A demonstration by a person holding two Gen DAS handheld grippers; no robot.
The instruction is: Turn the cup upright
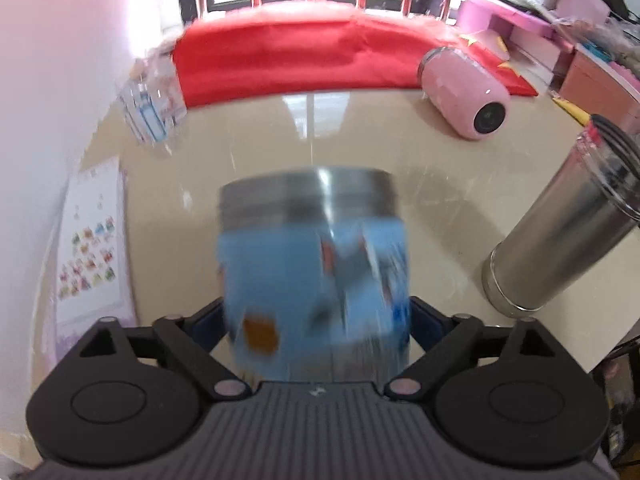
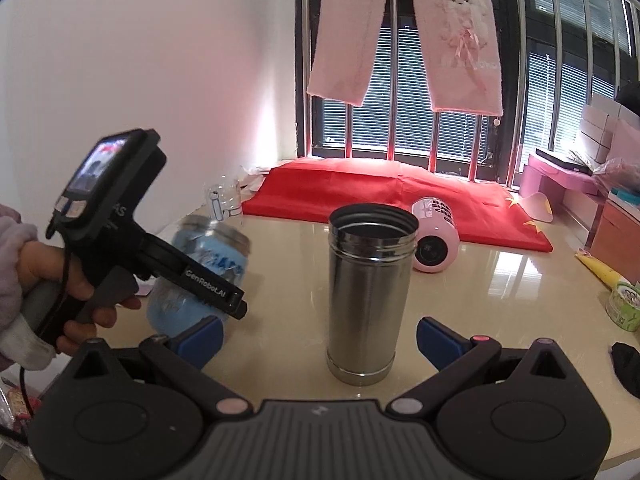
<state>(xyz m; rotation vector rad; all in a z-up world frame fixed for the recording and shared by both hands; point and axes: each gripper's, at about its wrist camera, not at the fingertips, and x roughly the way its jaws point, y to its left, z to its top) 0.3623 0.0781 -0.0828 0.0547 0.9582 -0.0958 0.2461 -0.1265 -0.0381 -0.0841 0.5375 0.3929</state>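
Observation:
A blue cup (image 1: 316, 264) with a steel threaded rim sits between the fingers of my left gripper (image 1: 316, 320), which is shut on its lower body; the cup is blurred and its rim points away from the camera. In the right wrist view the same blue cup (image 2: 208, 264) is tilted in the left gripper (image 2: 216, 300), above the table. My right gripper (image 2: 320, 336) is open and empty, its fingers either side of an upright steel cup (image 2: 368, 292) without touching it.
A pink cup (image 1: 464, 96) lies on its side at the back of the beige table (image 1: 280, 140), in front of a red cloth (image 1: 300, 56). The steel cup (image 1: 560, 236) stands right of the left gripper. A clear plastic item (image 1: 148, 108) lies back left.

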